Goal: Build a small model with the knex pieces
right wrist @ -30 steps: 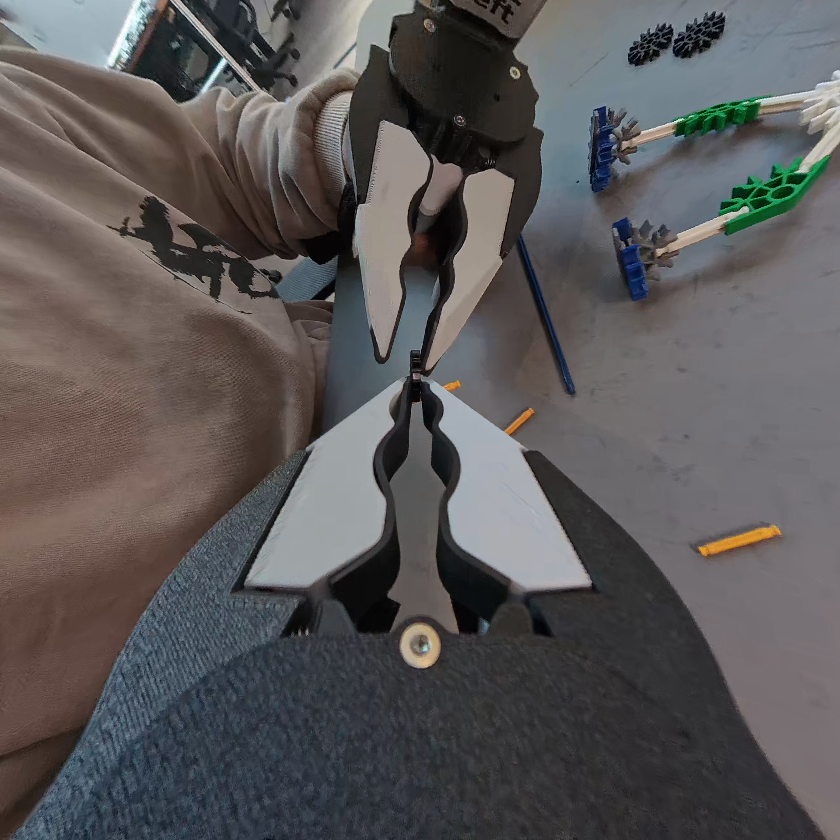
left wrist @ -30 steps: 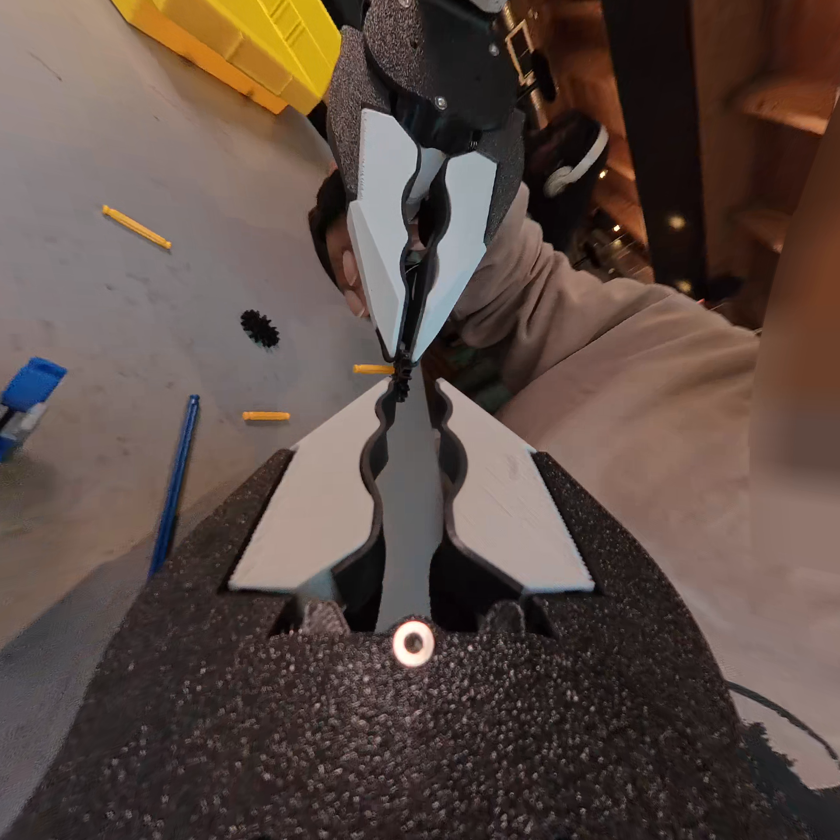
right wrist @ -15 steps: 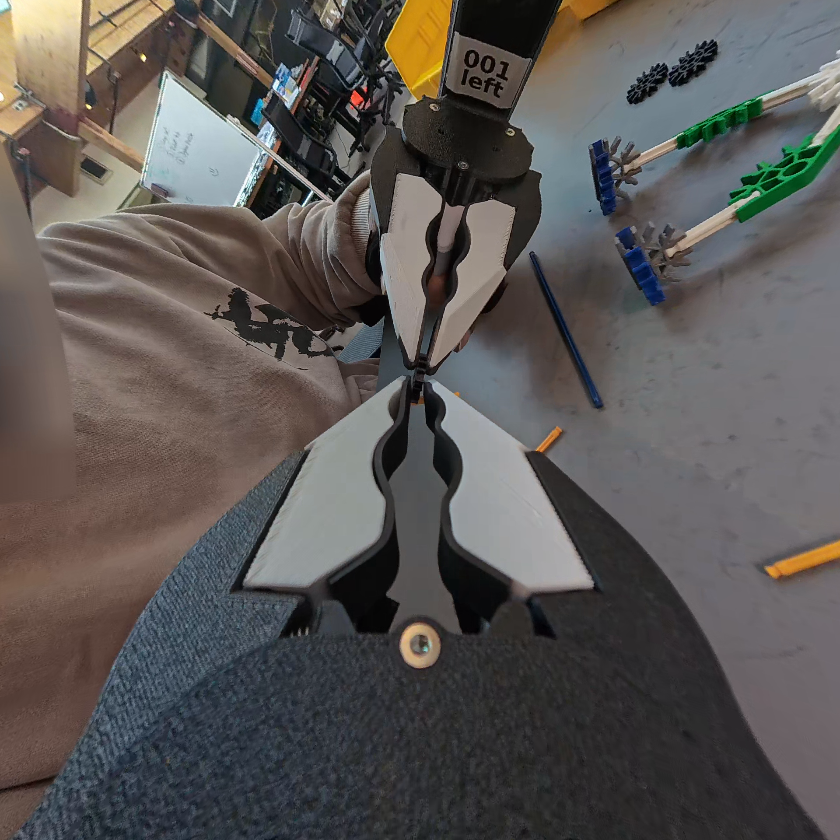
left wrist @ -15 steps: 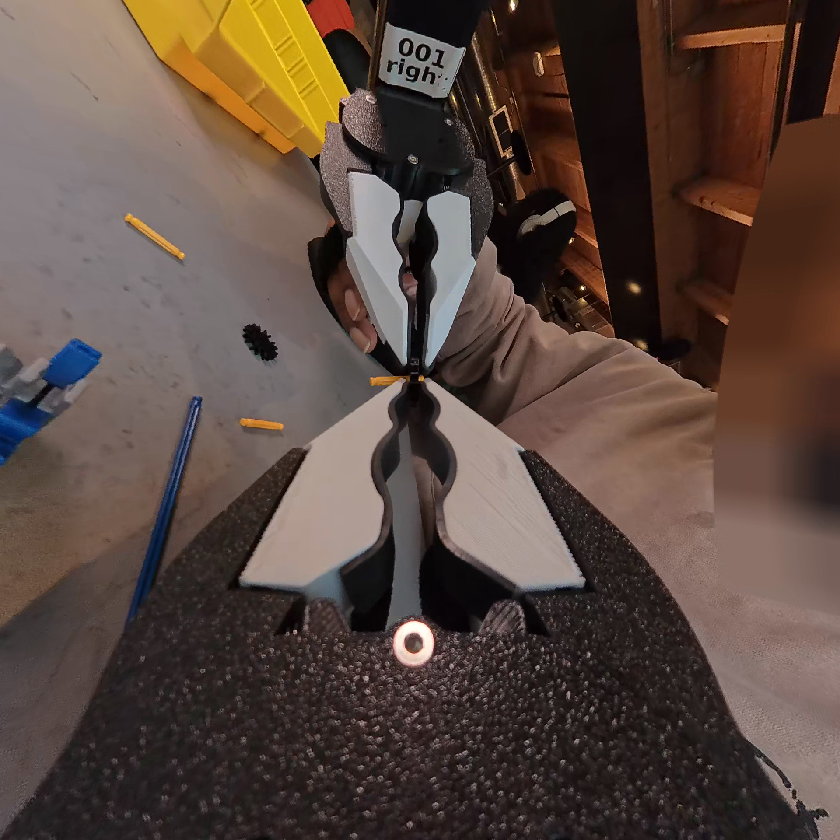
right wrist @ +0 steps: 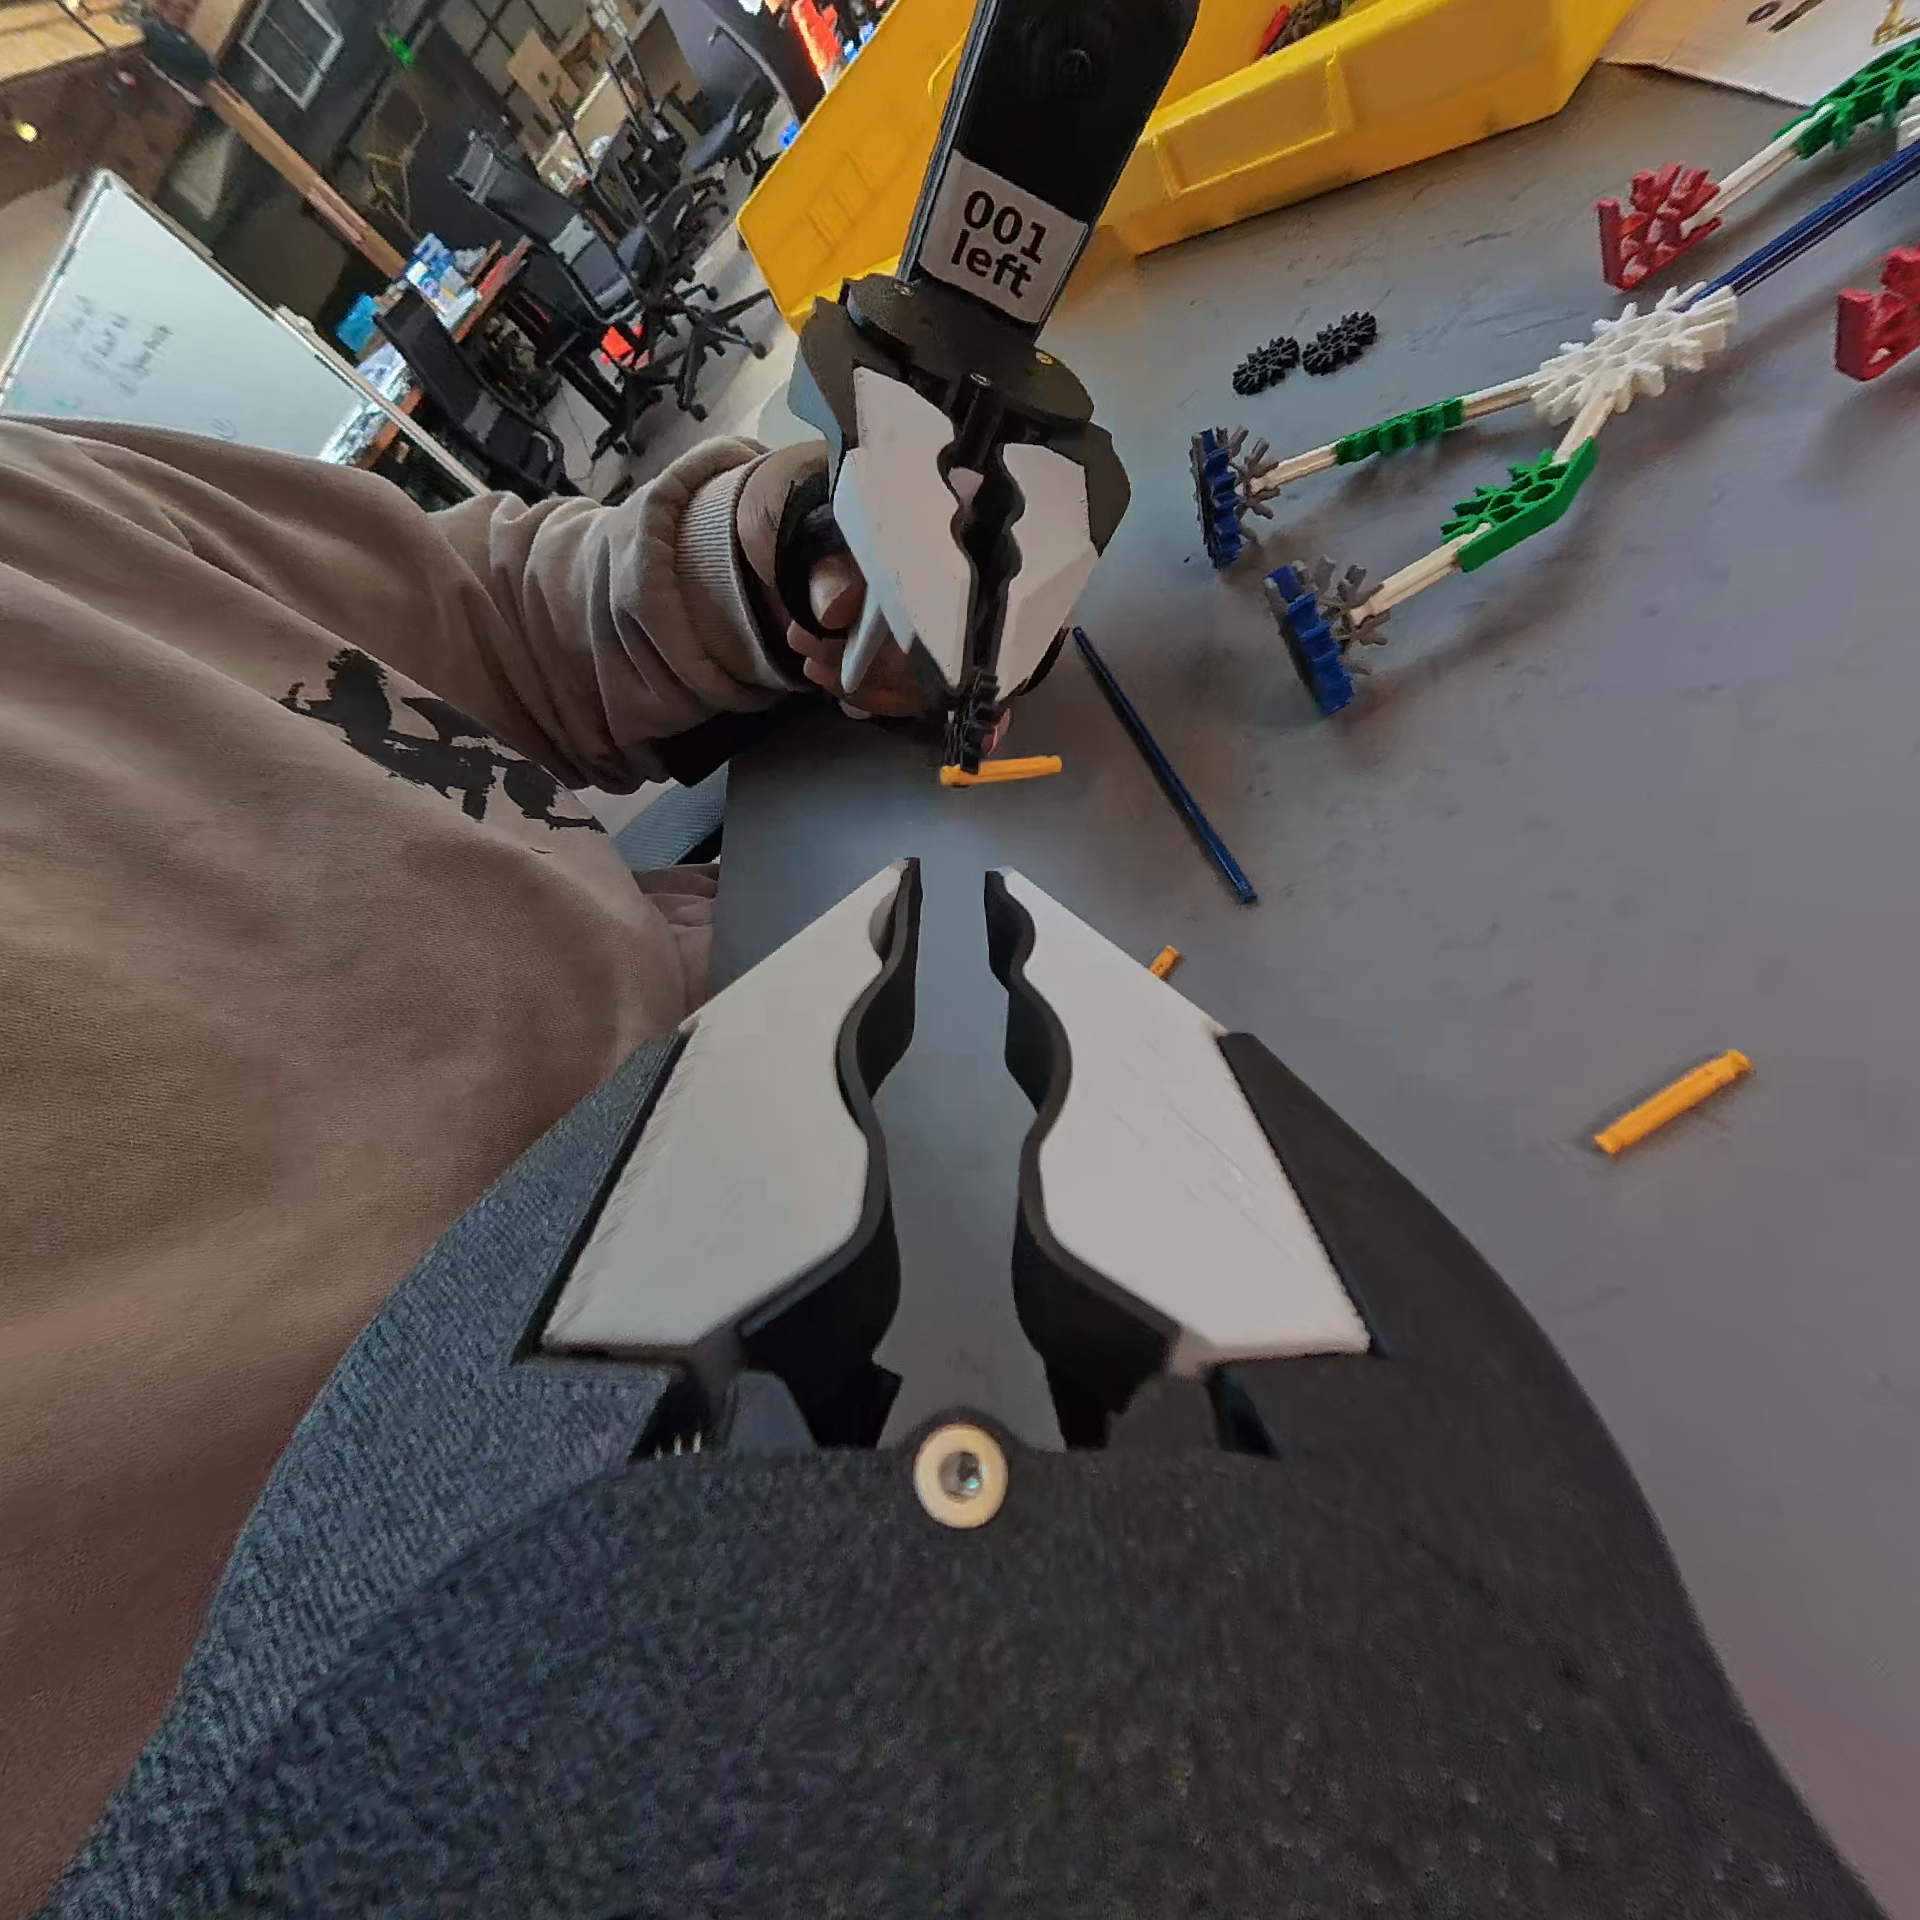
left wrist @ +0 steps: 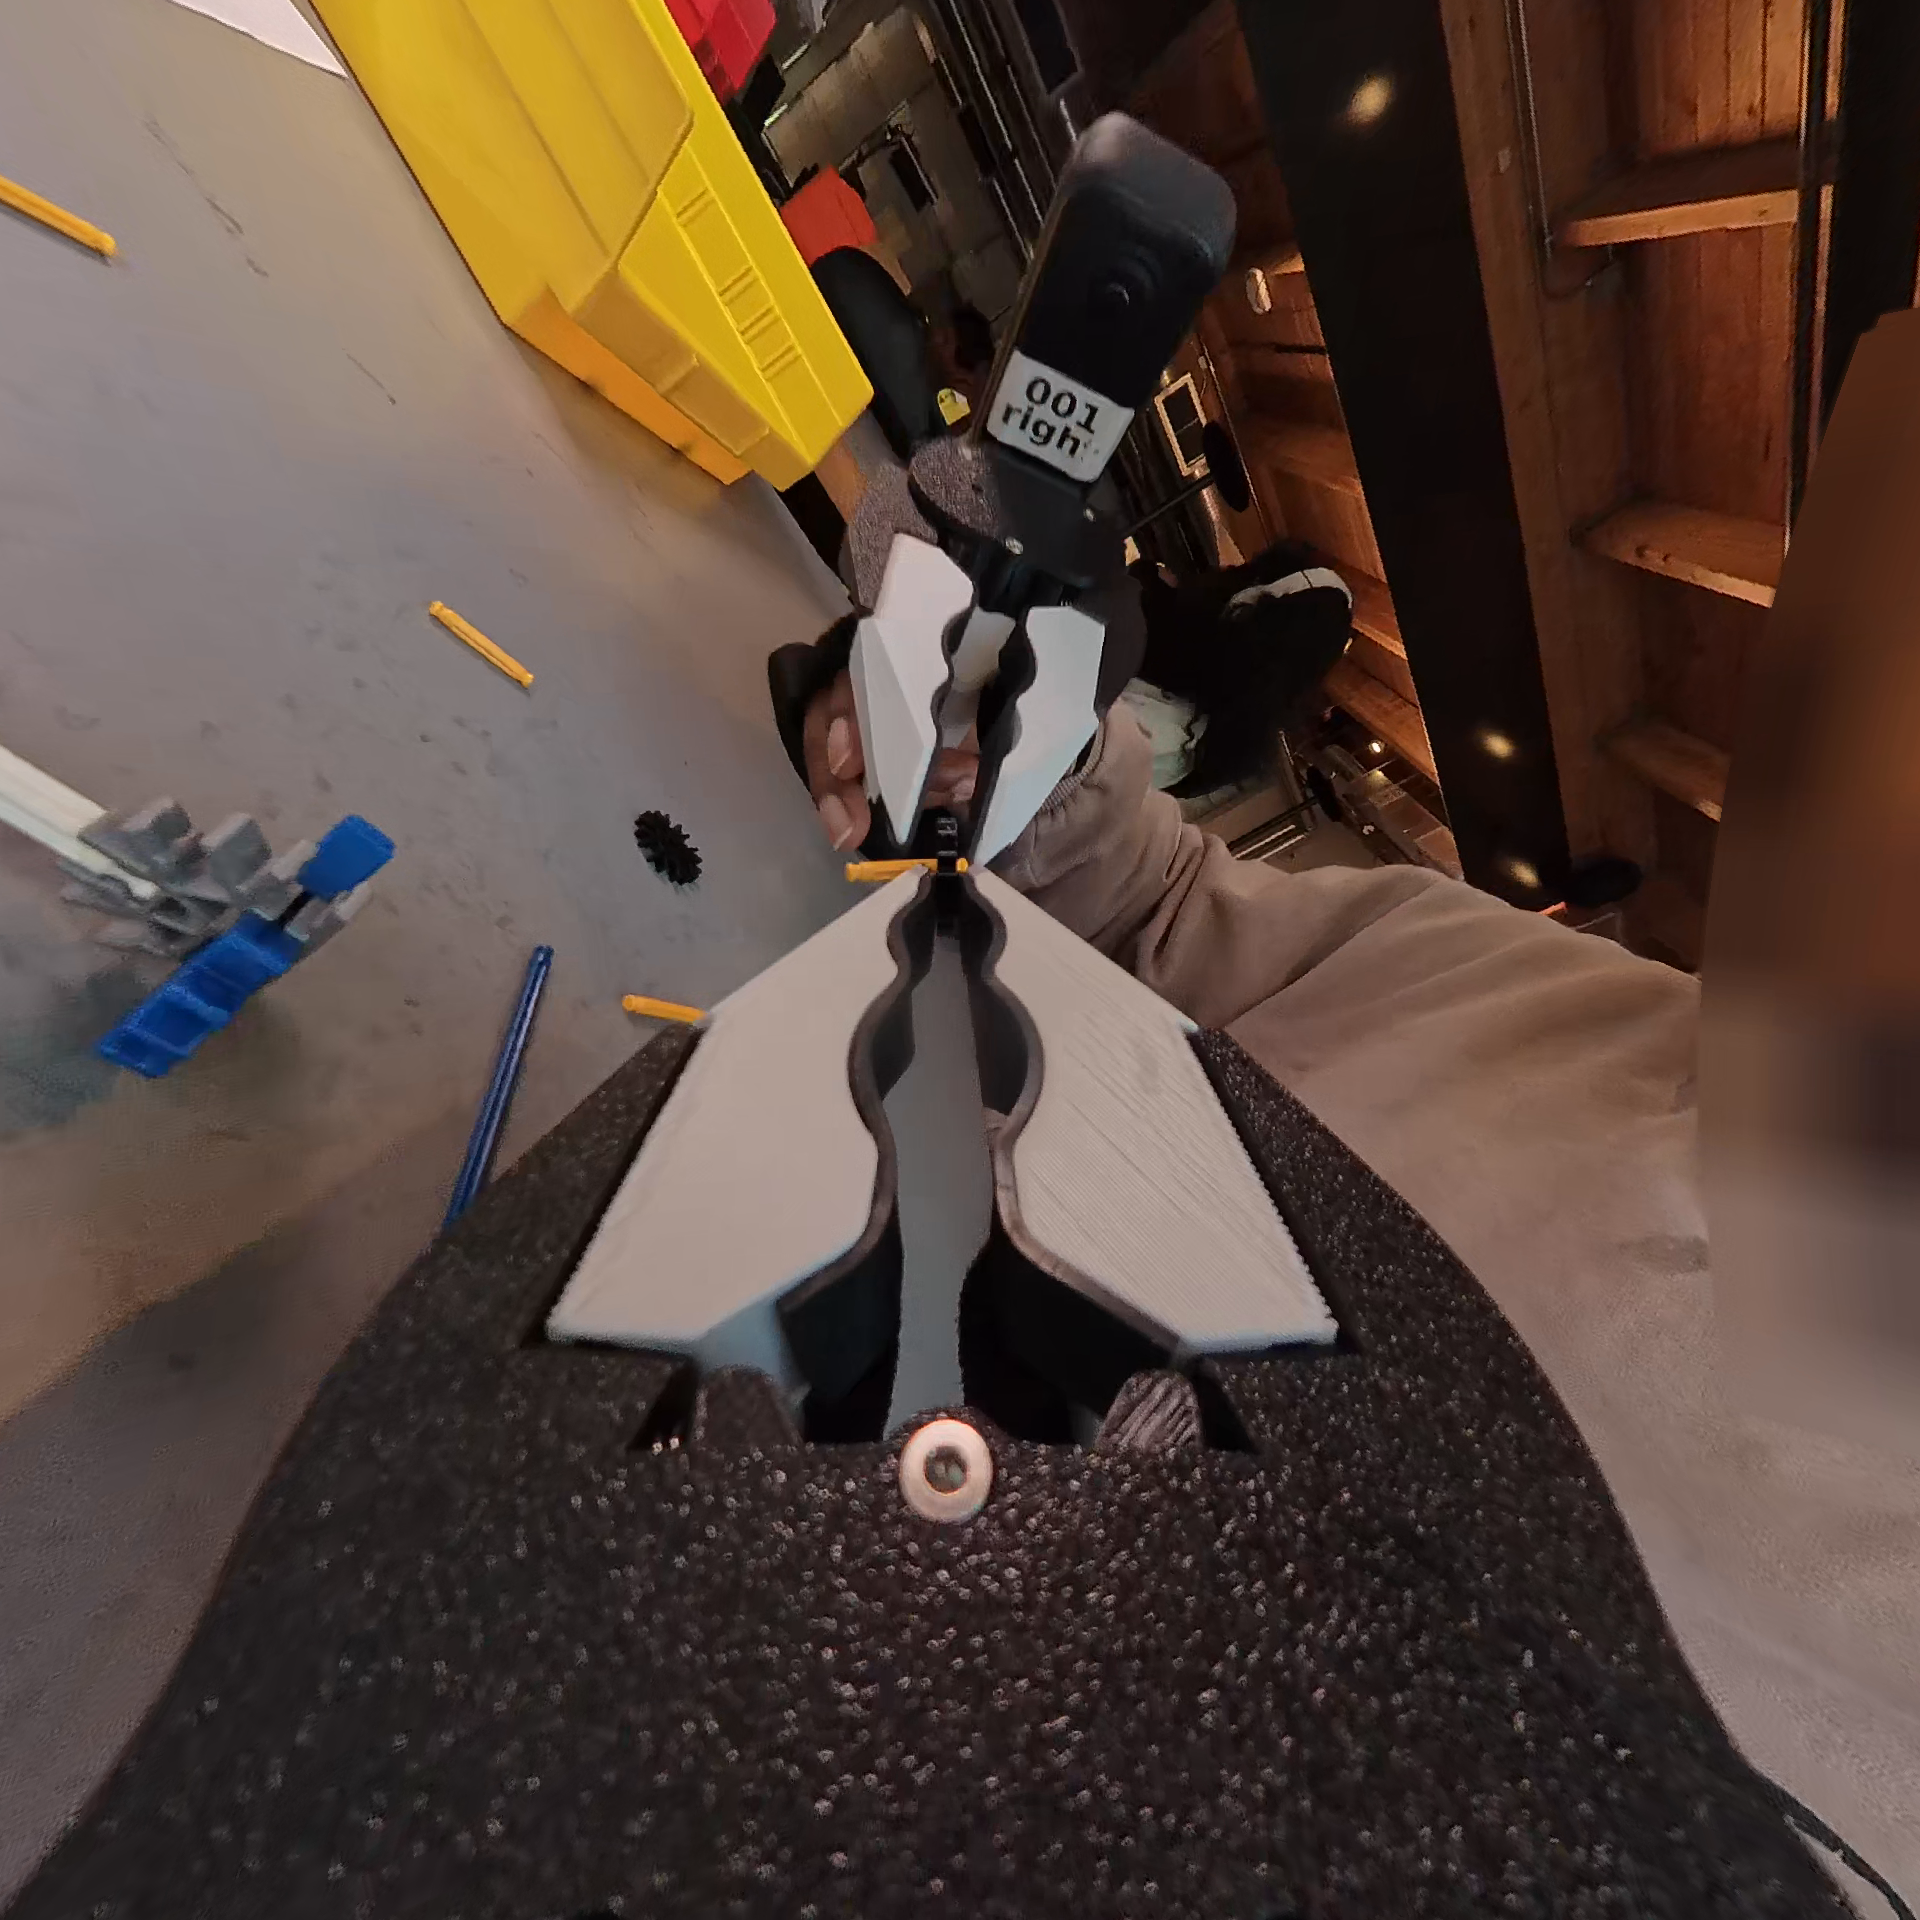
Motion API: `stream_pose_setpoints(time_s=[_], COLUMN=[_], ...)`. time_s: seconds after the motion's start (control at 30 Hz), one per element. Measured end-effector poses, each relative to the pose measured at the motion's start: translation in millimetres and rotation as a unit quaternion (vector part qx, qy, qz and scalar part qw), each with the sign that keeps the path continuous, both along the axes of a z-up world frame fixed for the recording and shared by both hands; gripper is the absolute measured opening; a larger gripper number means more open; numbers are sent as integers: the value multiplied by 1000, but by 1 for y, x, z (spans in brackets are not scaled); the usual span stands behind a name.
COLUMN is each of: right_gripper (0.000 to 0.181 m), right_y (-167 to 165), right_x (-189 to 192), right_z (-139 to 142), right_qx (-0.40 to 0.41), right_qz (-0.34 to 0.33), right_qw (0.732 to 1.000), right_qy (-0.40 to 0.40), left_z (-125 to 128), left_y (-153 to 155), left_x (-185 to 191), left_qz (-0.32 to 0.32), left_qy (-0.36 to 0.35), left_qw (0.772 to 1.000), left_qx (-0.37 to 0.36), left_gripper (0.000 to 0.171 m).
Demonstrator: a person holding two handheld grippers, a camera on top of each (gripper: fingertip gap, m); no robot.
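- Workshop room behind, grey tabletop (right wrist: 1558, 831) with loose construction-toy parts and a yellow bin (right wrist: 1299, 125) at the far edge.
- Left hand-held gripper (right wrist: 971, 681): jaws clamped on a small black gear (right wrist: 971, 717). An orange rod (right wrist: 1003, 771) sticks out sideways from the gear's lower end, just above the tabletop.
- Right hand-held gripper (right wrist: 951, 883): jaws parted, nothing between them, a short way off from the gear and rod.
- Handling, my read: gear and rod are light, stiff plastic; smooth rod may slip, so pinch mid-length; gear is held across its flat faces.
- Nearby: blue rod (right wrist: 1164, 769), two more orange rods (right wrist: 1673, 1117), spare black gears (right wrist: 1304, 353), and a green/white/blue assembly (right wrist: 1455, 488).
- Hard to tell: whether rod is seated in the gear or only touching. In the left wrist view, fingertips hide the joint.
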State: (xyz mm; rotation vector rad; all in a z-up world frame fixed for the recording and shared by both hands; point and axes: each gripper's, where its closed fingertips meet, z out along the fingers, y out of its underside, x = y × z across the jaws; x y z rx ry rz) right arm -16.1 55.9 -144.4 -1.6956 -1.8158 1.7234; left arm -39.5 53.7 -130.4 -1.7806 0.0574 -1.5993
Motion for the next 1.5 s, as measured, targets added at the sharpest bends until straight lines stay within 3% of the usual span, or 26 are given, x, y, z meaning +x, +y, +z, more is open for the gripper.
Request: stream_pose_setpoints(time_s=[0.3, 0.4, 0.67, 1.03, 1.2, 1.37, 1.5], right_gripper=[8, 8, 1, 4, 5, 5, 5], right_y=[-5, -10, -5, -8, 14, 20, 20], right_x=[-17, -21, -22, -13, -1, -2, -5], right_z=[20, 29, 34, 26, 32, 20, 10], right_qx=[-61, -96, -91, -4, 105, 246, 247], right_qz=[-156, -178, -192, -118, -73, 51, 119], right_qw=[982, 972, 968, 987, 986, 963, 958], right_qy=[88, 119, 134, 107, 105, 98, 87], left_z=[24, 29, 33, 22, 6, -9, -15], left_y=[5, 5, 3, -3, 0, 2, 3], left_x=[2, 1, 1, 8, 10, 19, 20], left_qz=[50, 64, 72, 63, 67, 53, 53], left_qy=[-18, -16, 15, 145, 215, 287, 331], left_qw=[997, 995, 991, 973, 959, 936, 918], left_qx=[62, 80, 112, 168, 174, 196, 212], left_gripper=[1, 1, 2, 2, 2, 2, 2])
